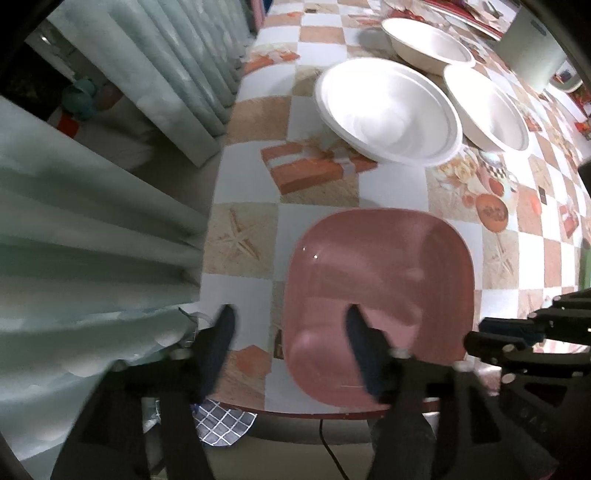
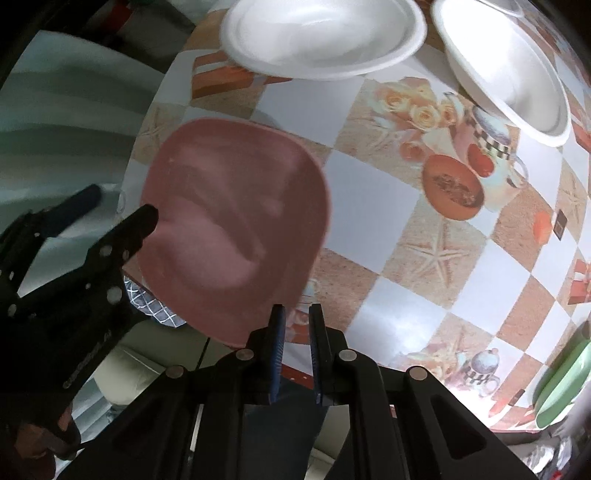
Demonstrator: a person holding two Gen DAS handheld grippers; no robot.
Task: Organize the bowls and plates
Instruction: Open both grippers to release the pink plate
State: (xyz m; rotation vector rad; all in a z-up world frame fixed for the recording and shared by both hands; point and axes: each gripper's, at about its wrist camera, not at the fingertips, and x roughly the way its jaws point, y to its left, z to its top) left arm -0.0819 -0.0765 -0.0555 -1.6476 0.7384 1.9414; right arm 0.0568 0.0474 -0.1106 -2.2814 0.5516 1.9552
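A pink square plate (image 1: 380,280) (image 2: 236,221) lies at the table's near edge, blurred in both views. My left gripper (image 1: 290,325) (image 2: 118,206) stands open, pointing down. The plate's left rim is between its fingers, one finger over the plate and the other over the cloth, and the pads do not press on it. My right gripper (image 2: 295,321) (image 1: 476,332) is shut, its fingertips at the plate's near right corner, with only tablecloth showing in the slit between them. Three white bowls stand farther back (image 1: 388,110) (image 1: 487,107) (image 1: 428,40); two show in the right wrist view (image 2: 321,33) (image 2: 509,74).
A green plate (image 2: 561,384) sits at the table's right front. The checked tablecloth (image 2: 406,206) covers the table. Pale curtains (image 1: 92,221) hang close on the left. Below the table's front edge (image 1: 295,410) lie a checked cloth (image 1: 221,424) and a cable.
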